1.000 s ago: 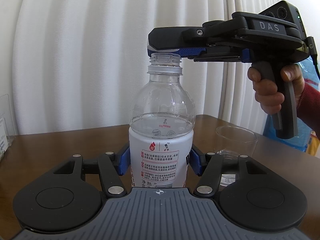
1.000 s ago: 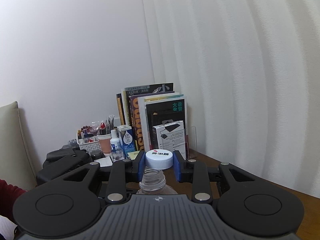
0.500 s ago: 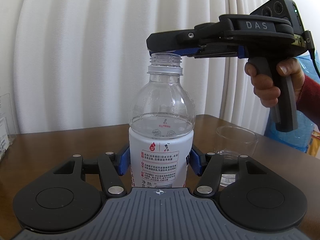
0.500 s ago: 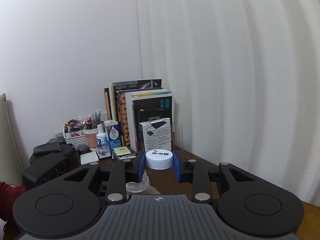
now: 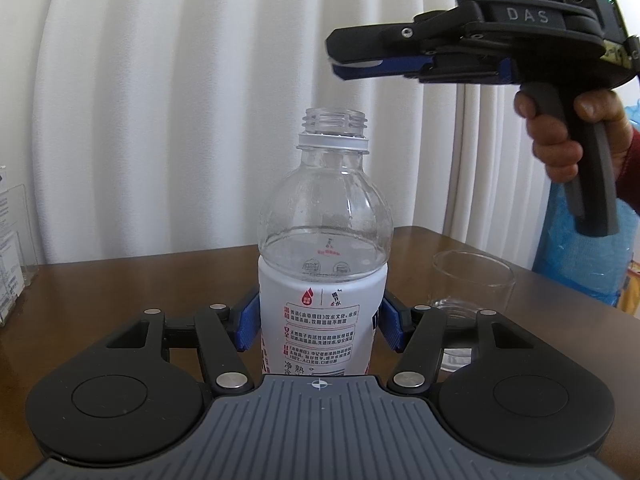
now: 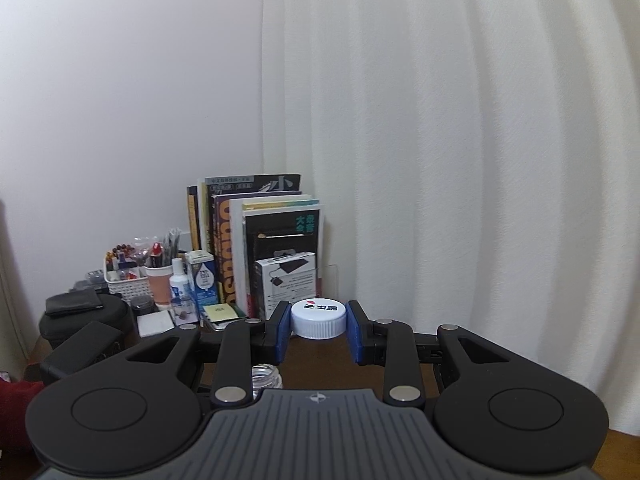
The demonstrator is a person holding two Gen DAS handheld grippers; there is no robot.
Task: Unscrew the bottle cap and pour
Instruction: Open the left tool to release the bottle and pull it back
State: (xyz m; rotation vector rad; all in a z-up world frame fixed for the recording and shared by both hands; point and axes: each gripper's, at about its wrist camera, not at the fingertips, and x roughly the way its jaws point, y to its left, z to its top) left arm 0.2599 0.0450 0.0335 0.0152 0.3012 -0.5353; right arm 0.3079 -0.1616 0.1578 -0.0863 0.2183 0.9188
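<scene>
A clear plastic bottle (image 5: 324, 280) with a white label stands upright on the brown table (image 5: 140, 292), its threaded mouth bare. My left gripper (image 5: 320, 322) has its blue pads (image 5: 247, 320) against the label's sides, and its jaws are opening slightly. My right gripper (image 6: 319, 330) is shut on the white bottle cap (image 6: 319, 318). In the left wrist view the right gripper (image 5: 352, 66) hangs above and to the right of the mouth, held by a hand (image 5: 560, 148). The open bottle neck (image 6: 266, 376) shows below the right gripper's left finger.
An empty clear glass (image 5: 472, 284) stands on the table right of the bottle. A row of books (image 6: 256, 240), a white basket (image 6: 126, 286) of pens and small bottles line the far wall. A blue bag (image 5: 588, 256) sits at the right. White curtains hang behind.
The right gripper has lifted the cap off the bottle mouth and carried it up and to the right. The bottle and the left gripper have stayed in place.
</scene>
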